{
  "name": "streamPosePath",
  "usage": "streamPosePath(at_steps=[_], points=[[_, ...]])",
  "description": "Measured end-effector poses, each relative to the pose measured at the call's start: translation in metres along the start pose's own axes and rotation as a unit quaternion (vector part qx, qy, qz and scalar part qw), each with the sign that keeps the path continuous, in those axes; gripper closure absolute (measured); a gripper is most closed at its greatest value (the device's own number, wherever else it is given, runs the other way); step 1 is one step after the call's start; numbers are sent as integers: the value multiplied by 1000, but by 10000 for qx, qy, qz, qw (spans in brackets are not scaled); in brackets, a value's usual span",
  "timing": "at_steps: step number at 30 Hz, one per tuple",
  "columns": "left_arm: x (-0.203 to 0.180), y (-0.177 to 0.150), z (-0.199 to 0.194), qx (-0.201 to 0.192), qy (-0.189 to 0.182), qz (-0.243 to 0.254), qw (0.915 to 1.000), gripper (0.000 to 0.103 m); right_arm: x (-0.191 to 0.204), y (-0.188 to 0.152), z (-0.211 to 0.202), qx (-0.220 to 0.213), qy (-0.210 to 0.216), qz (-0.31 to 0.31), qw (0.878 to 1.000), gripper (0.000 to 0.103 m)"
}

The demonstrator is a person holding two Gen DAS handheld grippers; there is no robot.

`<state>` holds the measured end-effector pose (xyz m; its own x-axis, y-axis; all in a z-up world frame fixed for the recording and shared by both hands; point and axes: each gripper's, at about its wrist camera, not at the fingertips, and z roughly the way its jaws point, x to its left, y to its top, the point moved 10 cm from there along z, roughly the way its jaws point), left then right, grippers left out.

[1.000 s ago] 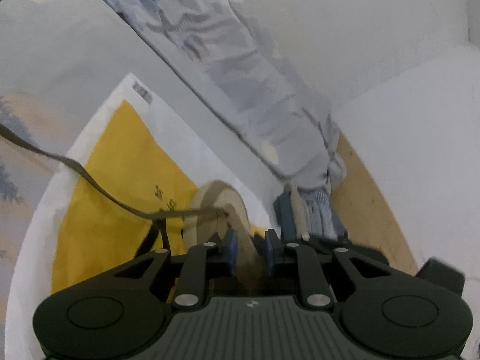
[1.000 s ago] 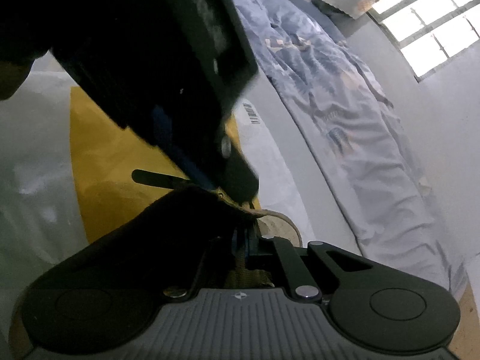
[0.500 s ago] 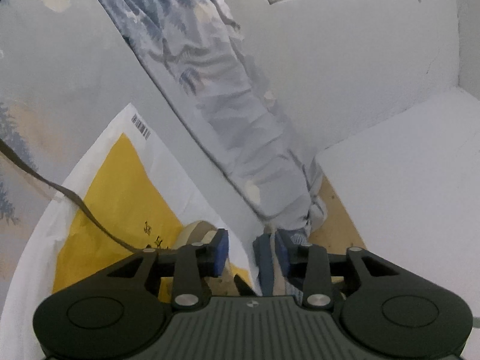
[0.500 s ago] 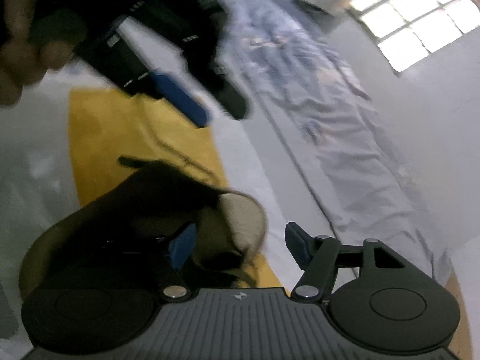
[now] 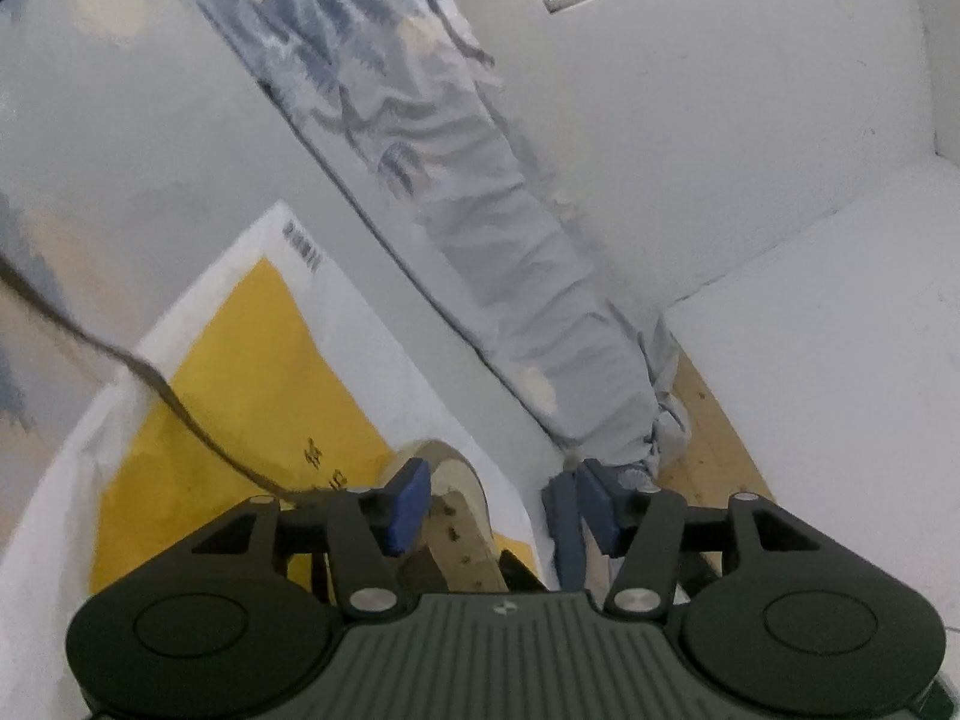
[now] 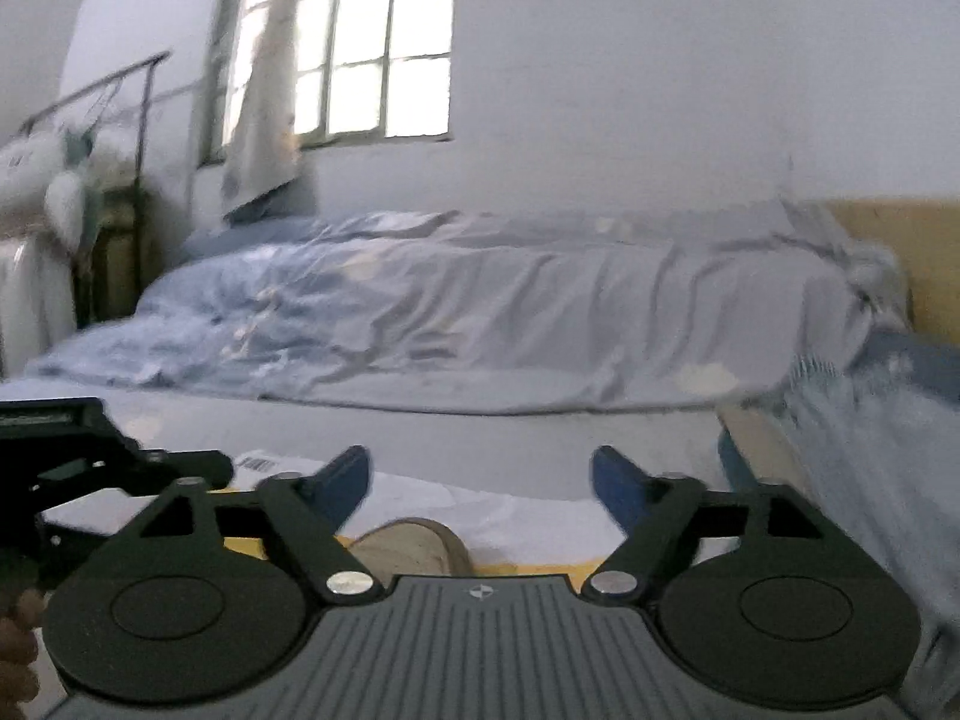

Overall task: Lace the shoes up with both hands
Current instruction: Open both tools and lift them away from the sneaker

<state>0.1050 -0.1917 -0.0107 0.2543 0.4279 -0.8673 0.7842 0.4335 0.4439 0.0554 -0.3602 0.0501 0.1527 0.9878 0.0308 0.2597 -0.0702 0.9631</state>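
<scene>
A white-walled bedroom (image 6: 600, 90) with a paned window (image 6: 372, 54) frames the scene; a bed under a rumpled pale-blue duvet (image 6: 480, 324) runs across behind the work area, and a wooden board (image 6: 900, 240) stands at its right end.

One yellow-and-white plastic bag (image 5: 252, 372) is spread beneath both grippers, a barcode on its far white edge. One tan shoe (image 5: 456, 510) sits on it, directly under and between the left gripper (image 5: 504, 498) fingers; its eyelet strip shows just inside the left blue pad (image 5: 408, 504). A single dark lace (image 5: 150, 384) runs from the shoe away to the left and out of view.

The left gripper's jaws have just been opening and stand about half apart, the pads not pressing on the shoe. The right gripper (image 6: 480, 480) has also just been opening; its jaws are spread wide with nothing between them, and the shoe's rounded end (image 6: 414, 546) lies just below and in front of them.

Only the left wrist view shows the lace and the eyelets. Only the right wrist view shows the window curtain (image 6: 264, 90), a metal rack (image 6: 108, 90) with white items at far left, the other gripper's black body (image 6: 90, 456) to its left, and part of a hand (image 6: 18, 654) at the lower left edge.
</scene>
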Motion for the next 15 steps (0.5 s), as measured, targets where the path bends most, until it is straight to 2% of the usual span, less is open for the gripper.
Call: streamPosePath(at_steps=[4,7,12,15], points=[[-3,-1,-1,-75,-133,-236,9996,51,-16,-14,8,190,-132,349,9991,15],[-15,1,-7,-233,-284,-64,9993,51,-19,-6,8,-30,-192,318,9993,15],[-24,3,-21,-462,-364,172,9981,51,-16,3,-4,-323,-30,445,9985,14],[-34,7,-39,-627,-591,198,9961,43,-23,2,-14,-469,-194,768,9958,11]])
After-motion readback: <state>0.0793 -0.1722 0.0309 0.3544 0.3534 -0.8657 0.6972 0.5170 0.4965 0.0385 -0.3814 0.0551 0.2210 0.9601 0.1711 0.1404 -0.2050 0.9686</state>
